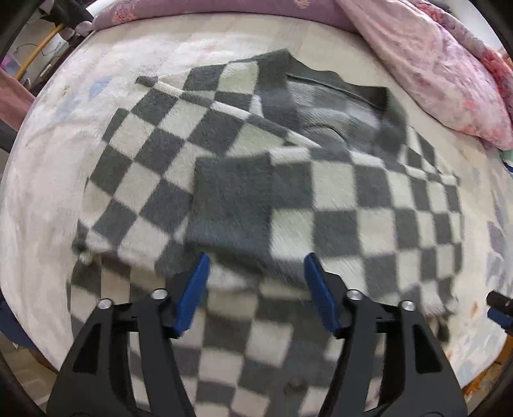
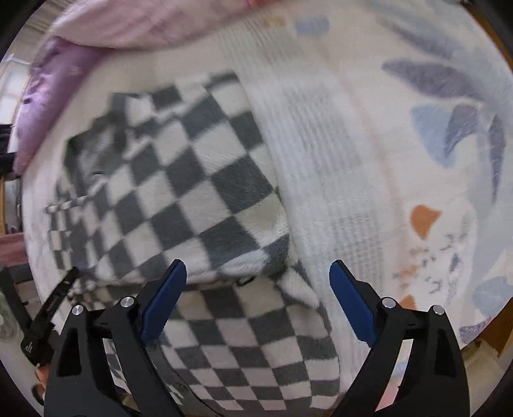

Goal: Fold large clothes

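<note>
Left wrist: checkered garment point(image 1: 224, 179) lies below both wide-open, empty tools point(image 1: 256, 263).

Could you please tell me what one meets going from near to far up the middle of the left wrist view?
Left claw, open → checkered garment → white bed cover → purple bedding along the far edge.

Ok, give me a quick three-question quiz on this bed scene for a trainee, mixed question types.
1. True or false: the left hand-held gripper is clamped on the checkered garment.
2. What lies along the head of the bed? A) pink quilt B) towel C) box
3. The right hand-held gripper is ____.

Key: 1 false; 2 A, the pink quilt; 3 open, with nothing between its blue fingers.
</note>
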Tool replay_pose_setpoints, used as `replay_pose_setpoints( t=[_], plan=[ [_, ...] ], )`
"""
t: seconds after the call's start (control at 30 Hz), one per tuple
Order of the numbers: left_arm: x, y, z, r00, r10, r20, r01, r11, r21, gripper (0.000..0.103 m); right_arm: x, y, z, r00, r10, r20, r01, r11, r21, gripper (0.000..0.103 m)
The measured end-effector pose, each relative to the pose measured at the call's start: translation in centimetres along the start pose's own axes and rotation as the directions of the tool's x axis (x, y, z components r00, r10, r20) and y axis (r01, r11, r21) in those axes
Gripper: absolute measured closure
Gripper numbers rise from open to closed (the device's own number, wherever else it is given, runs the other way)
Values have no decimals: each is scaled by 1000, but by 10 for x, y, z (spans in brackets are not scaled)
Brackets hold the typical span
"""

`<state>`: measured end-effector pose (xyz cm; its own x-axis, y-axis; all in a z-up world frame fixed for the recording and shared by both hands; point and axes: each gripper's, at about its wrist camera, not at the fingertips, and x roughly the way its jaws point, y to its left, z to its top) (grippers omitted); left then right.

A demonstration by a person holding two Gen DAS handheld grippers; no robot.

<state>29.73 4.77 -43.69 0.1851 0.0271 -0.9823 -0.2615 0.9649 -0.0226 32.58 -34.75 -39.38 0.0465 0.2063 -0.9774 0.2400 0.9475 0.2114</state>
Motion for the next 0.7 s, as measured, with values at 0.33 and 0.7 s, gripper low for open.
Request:
replay_pose_setpoints(
  t=[0.33,0.7],
  plan=[
    [-93,-12,-59,999,-49,-24,50,998,40,26,-89,30,-64,996,-24,81,27,999,-36,9],
    [-176,-35,-126,998,-40,44,38,998,39,26,-161,12,-120,991,51,120,-40,995,-93,9]
  ],
)
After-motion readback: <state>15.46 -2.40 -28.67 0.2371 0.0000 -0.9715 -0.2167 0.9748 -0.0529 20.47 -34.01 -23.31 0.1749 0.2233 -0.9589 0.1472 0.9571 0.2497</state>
